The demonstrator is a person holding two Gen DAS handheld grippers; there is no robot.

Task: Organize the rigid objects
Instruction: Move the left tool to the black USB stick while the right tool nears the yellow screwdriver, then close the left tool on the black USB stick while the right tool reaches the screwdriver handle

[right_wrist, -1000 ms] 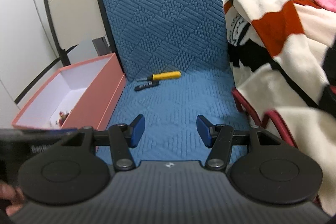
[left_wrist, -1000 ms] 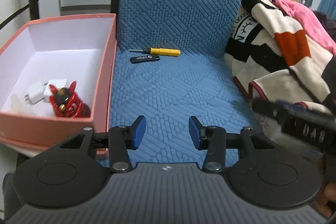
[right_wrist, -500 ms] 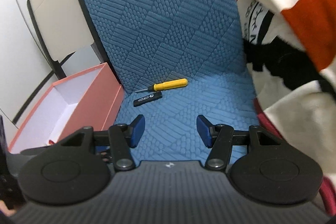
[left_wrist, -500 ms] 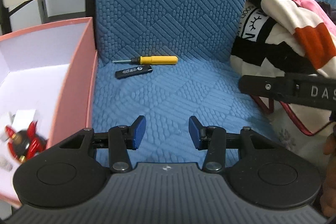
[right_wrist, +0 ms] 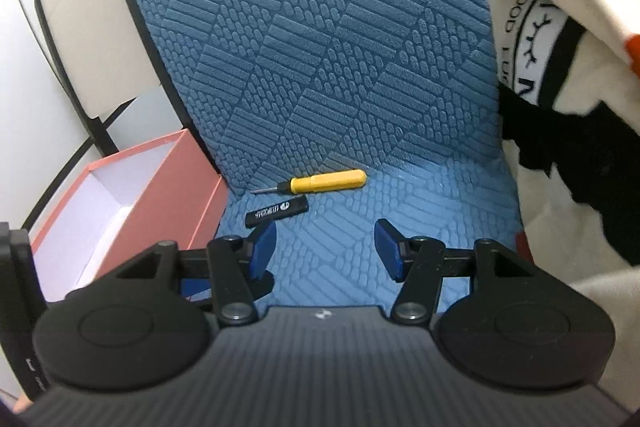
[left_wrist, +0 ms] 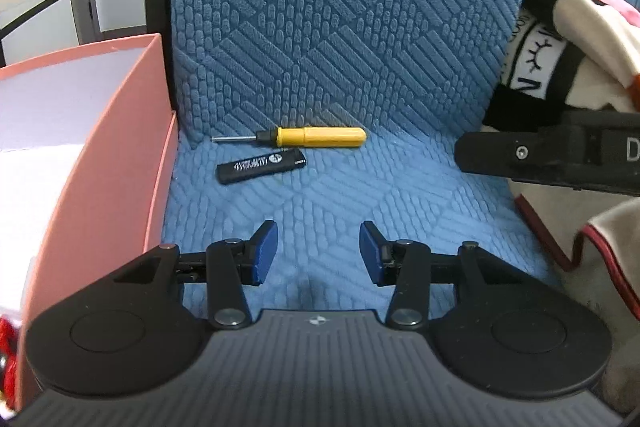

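A yellow-handled screwdriver (left_wrist: pixel 308 137) and a black lighter (left_wrist: pixel 261 166) lie side by side on the blue chair seat near the backrest; both also show in the right wrist view, the screwdriver (right_wrist: pixel 320 182) and the lighter (right_wrist: pixel 277 211). My left gripper (left_wrist: pixel 318 253) is open and empty, above the seat short of them. My right gripper (right_wrist: pixel 325 251) is open and empty, its left fingertip close to the lighter. A pink box (left_wrist: pixel 120 131) stands left of the seat, with a red toy (left_wrist: pixel 7 335) at its edge.
A patterned blanket (right_wrist: pixel 568 75) hangs along the right side of the seat. The right gripper's body (left_wrist: pixel 560 159) shows at the right in the left wrist view. A white folding chair (right_wrist: pixel 88 27) stands behind the pink box (right_wrist: pixel 132 203).
Both grippers have moved forward toward the screwdriver and lighter, which now look larger. The left view has swung right, so most of the box's inside has left the frame.
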